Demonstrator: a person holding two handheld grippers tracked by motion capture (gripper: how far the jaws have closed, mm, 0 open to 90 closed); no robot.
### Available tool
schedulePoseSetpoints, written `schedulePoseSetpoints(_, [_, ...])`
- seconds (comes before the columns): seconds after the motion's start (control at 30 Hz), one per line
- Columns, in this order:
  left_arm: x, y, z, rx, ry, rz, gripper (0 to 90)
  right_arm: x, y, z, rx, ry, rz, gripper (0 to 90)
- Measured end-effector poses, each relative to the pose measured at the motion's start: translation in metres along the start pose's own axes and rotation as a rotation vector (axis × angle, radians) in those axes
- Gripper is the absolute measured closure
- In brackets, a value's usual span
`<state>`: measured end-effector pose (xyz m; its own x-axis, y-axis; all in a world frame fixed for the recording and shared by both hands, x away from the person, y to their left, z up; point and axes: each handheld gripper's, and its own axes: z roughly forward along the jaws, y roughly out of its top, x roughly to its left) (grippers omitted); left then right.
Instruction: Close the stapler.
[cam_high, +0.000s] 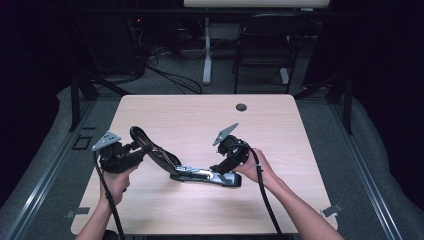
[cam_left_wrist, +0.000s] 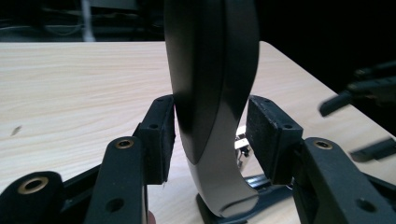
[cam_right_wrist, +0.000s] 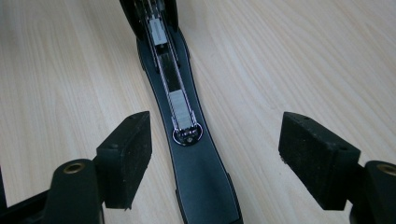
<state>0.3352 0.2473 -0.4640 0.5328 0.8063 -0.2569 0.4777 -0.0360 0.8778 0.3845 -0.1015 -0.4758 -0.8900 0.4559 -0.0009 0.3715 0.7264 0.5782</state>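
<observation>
— Dark room all round, a chair and cables beyond, and one pale wooden table (cam_high: 150, 210) under the light. What is being worked on?

— A black stapler (cam_high: 187, 167) swung wide open. Its base (cam_right_wrist: 198, 172) lies flat on the table, running left to right in the high view, with the metal staple channel (cam_right_wrist: 175, 93) facing up. Its top arm (cam_left_wrist: 212, 84) rises from the hinge and slants up toward the left gripper (cam_high: 131, 152).

— How does that gripper stand to it?

— In the left gripper view the top arm stands upright between the two pads (cam_left_wrist: 161, 140). One pad is at the arm's edge, whether pressing or only grazing I cannot tell; the other stands clearly off it. I judge this a loosened hold rather than a firm clamp.

— And the right gripper (cam_right_wrist: 215, 156)?

— Wide apart, holding nothing. It looks down the base's long axis: the base runs straight away from it, centred between the jaws, each pad well clear of the base's sides. The front end of the staple channel lies just ahead of the pads.

— So which hand is nearer what?

— The left is at the raised arm's far end; the right hovers over the base's free end, opposite the hinge. The coming move likely turns on that alignment: the right jaws straddle the base crosswise, so closing would pinch its narrow width.
</observation>
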Motion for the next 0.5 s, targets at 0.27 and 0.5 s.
schedulePoseSetpoints(0.27, [0.003,0.004,-0.003,0.031,-0.084,0.039,50.1,0.009,0.012,0.005,-0.013,-0.010,-0.007,29.0])
schedulePoseSetpoints(0.5, [-0.001,0.004,-0.002,0.025,-0.093,0.050,51.0,0.015,0.029,0.000,-0.116,-0.002,0.001,63.8])
